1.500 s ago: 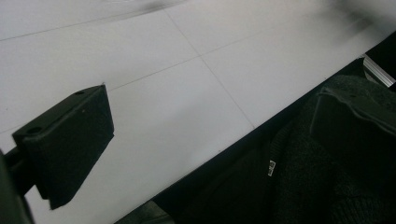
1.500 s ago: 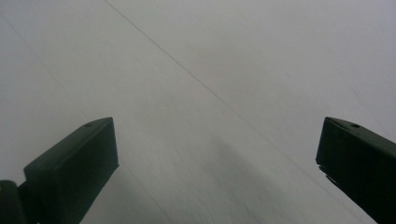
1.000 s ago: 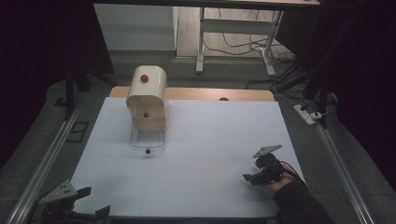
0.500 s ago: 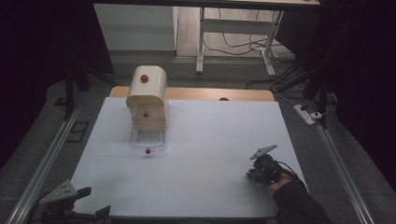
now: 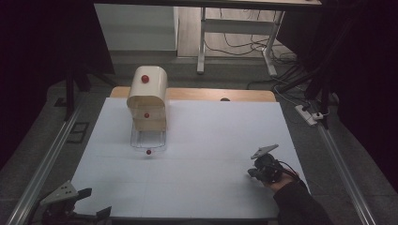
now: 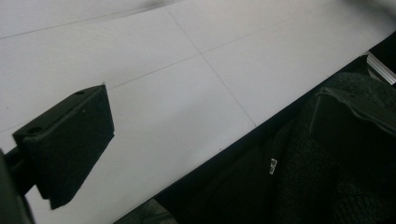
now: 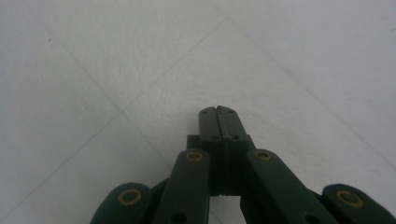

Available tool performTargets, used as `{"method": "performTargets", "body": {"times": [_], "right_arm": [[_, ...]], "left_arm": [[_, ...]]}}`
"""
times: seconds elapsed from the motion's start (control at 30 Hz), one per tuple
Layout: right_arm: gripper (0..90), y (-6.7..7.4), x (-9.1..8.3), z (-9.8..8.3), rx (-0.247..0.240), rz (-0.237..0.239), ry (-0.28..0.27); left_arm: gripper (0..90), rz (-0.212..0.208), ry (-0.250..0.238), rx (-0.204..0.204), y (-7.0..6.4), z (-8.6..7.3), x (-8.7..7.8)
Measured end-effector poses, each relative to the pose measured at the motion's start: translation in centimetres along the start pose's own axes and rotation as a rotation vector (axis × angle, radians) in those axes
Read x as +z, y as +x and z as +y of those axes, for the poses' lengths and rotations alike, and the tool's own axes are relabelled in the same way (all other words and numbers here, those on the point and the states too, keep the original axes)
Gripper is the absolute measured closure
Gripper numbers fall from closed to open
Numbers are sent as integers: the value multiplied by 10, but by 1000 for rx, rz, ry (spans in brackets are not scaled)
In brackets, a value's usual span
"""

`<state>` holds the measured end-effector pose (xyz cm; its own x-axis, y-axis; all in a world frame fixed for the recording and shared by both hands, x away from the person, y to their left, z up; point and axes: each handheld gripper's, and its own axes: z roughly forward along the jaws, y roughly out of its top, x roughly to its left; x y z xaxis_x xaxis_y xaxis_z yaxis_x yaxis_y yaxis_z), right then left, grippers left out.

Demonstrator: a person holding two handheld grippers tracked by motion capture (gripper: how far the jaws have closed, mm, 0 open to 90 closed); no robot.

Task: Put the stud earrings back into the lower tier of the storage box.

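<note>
My right gripper (image 5: pixel 252 174) rests low over the white table (image 5: pixel 211 140) at its right front, held by a hand in a dark sleeve. Its jaws have just been closing and now meet, with nothing between them; in the right gripper view the gripper (image 7: pixel 218 112) shows its pads pressed together above bare tabletop. My left gripper (image 5: pixel 96 202) sits at the table's front left corner, jaws spread wide and empty. In the left gripper view the left gripper (image 6: pixel 210 135) straddles the table's front edge, one pad (image 6: pixel 70 140) over the white surface, the other against dark clothing.
A cream box with a rounded top (image 5: pixel 148 91) stands at the back left, with red knobs on its top and front. A clear drawer (image 5: pixel 148 140) with a red knob (image 5: pixel 149 152) sticks out from its base. Metal rails run along both table sides.
The right gripper's jaws stood apart a second ago and are now together. Neither hand has shifted, and the box and drawer are as before.
</note>
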<state>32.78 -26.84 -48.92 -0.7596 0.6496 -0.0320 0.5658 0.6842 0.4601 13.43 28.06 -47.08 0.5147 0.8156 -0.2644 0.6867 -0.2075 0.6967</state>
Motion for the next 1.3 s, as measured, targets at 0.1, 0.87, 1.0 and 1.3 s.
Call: {"method": "performTargets", "body": {"times": [0.1,0.87,1.0,1.3], "right_arm": [[900,-2,0,-1,12,2,7],[873,-1,4,2,23,17,19],[873,-4,-3,6,47,35,-52],[872,9,-16,33,1,91,-194]], "left_arm": [[3,0,0,-1,0,0,0],[3,2,3,-1,0,0,0],[4,-1,5,2,0,0,1],[2,-1,-7,-3,2,1,0]]}}
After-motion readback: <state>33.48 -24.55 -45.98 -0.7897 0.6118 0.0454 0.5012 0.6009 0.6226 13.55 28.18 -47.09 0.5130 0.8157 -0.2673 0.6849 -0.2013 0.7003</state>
